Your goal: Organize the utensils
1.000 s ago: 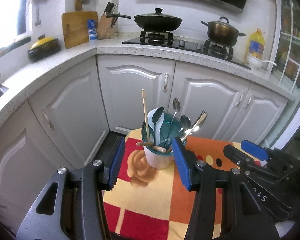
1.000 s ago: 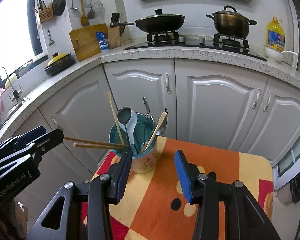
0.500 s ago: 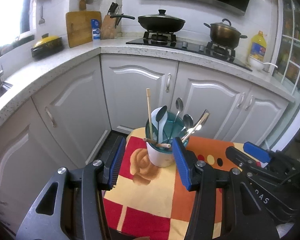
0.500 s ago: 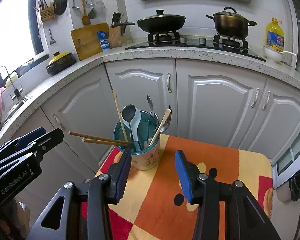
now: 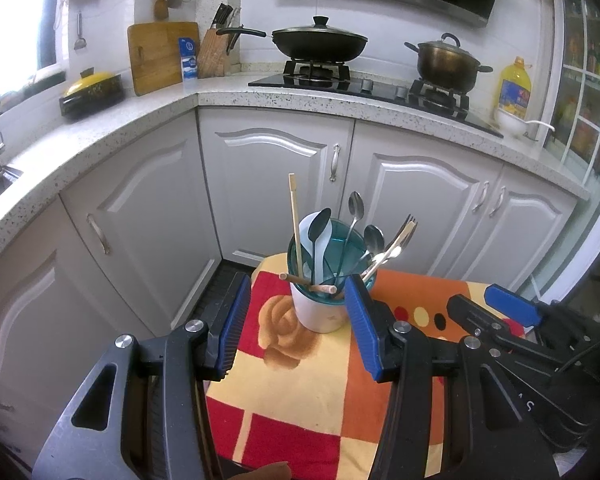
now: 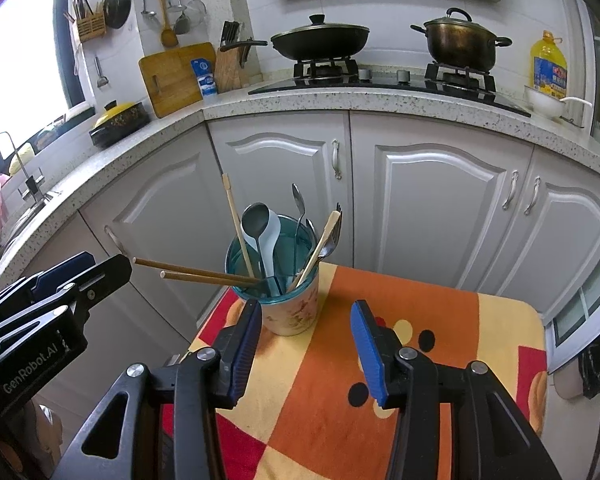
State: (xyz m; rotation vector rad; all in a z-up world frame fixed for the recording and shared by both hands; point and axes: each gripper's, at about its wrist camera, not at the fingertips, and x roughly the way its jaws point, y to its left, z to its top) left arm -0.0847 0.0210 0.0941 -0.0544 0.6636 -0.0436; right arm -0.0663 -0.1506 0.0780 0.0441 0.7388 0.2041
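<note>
The lower ends of all utensils are concealed inside the utensil cup (image 5: 320, 312); how they sit at its bottom cannot be determined. In the right wrist view, the left finger pad (image 6: 246, 344) of the right gripper overlaps the cup's lower left wall. In the left wrist view, the right finger pad (image 5: 360, 328) of the left gripper covers the cup's right rim and the stems of the fork and spoon there. Beside the cup, the patterned cloth (image 5: 300, 400) is cut off by the bottom edge and covered by gripper bodies; the worktop under it is not visible. The label on the yellow oil bottle (image 6: 550, 68), far behind the cup, is too small to read.
</note>
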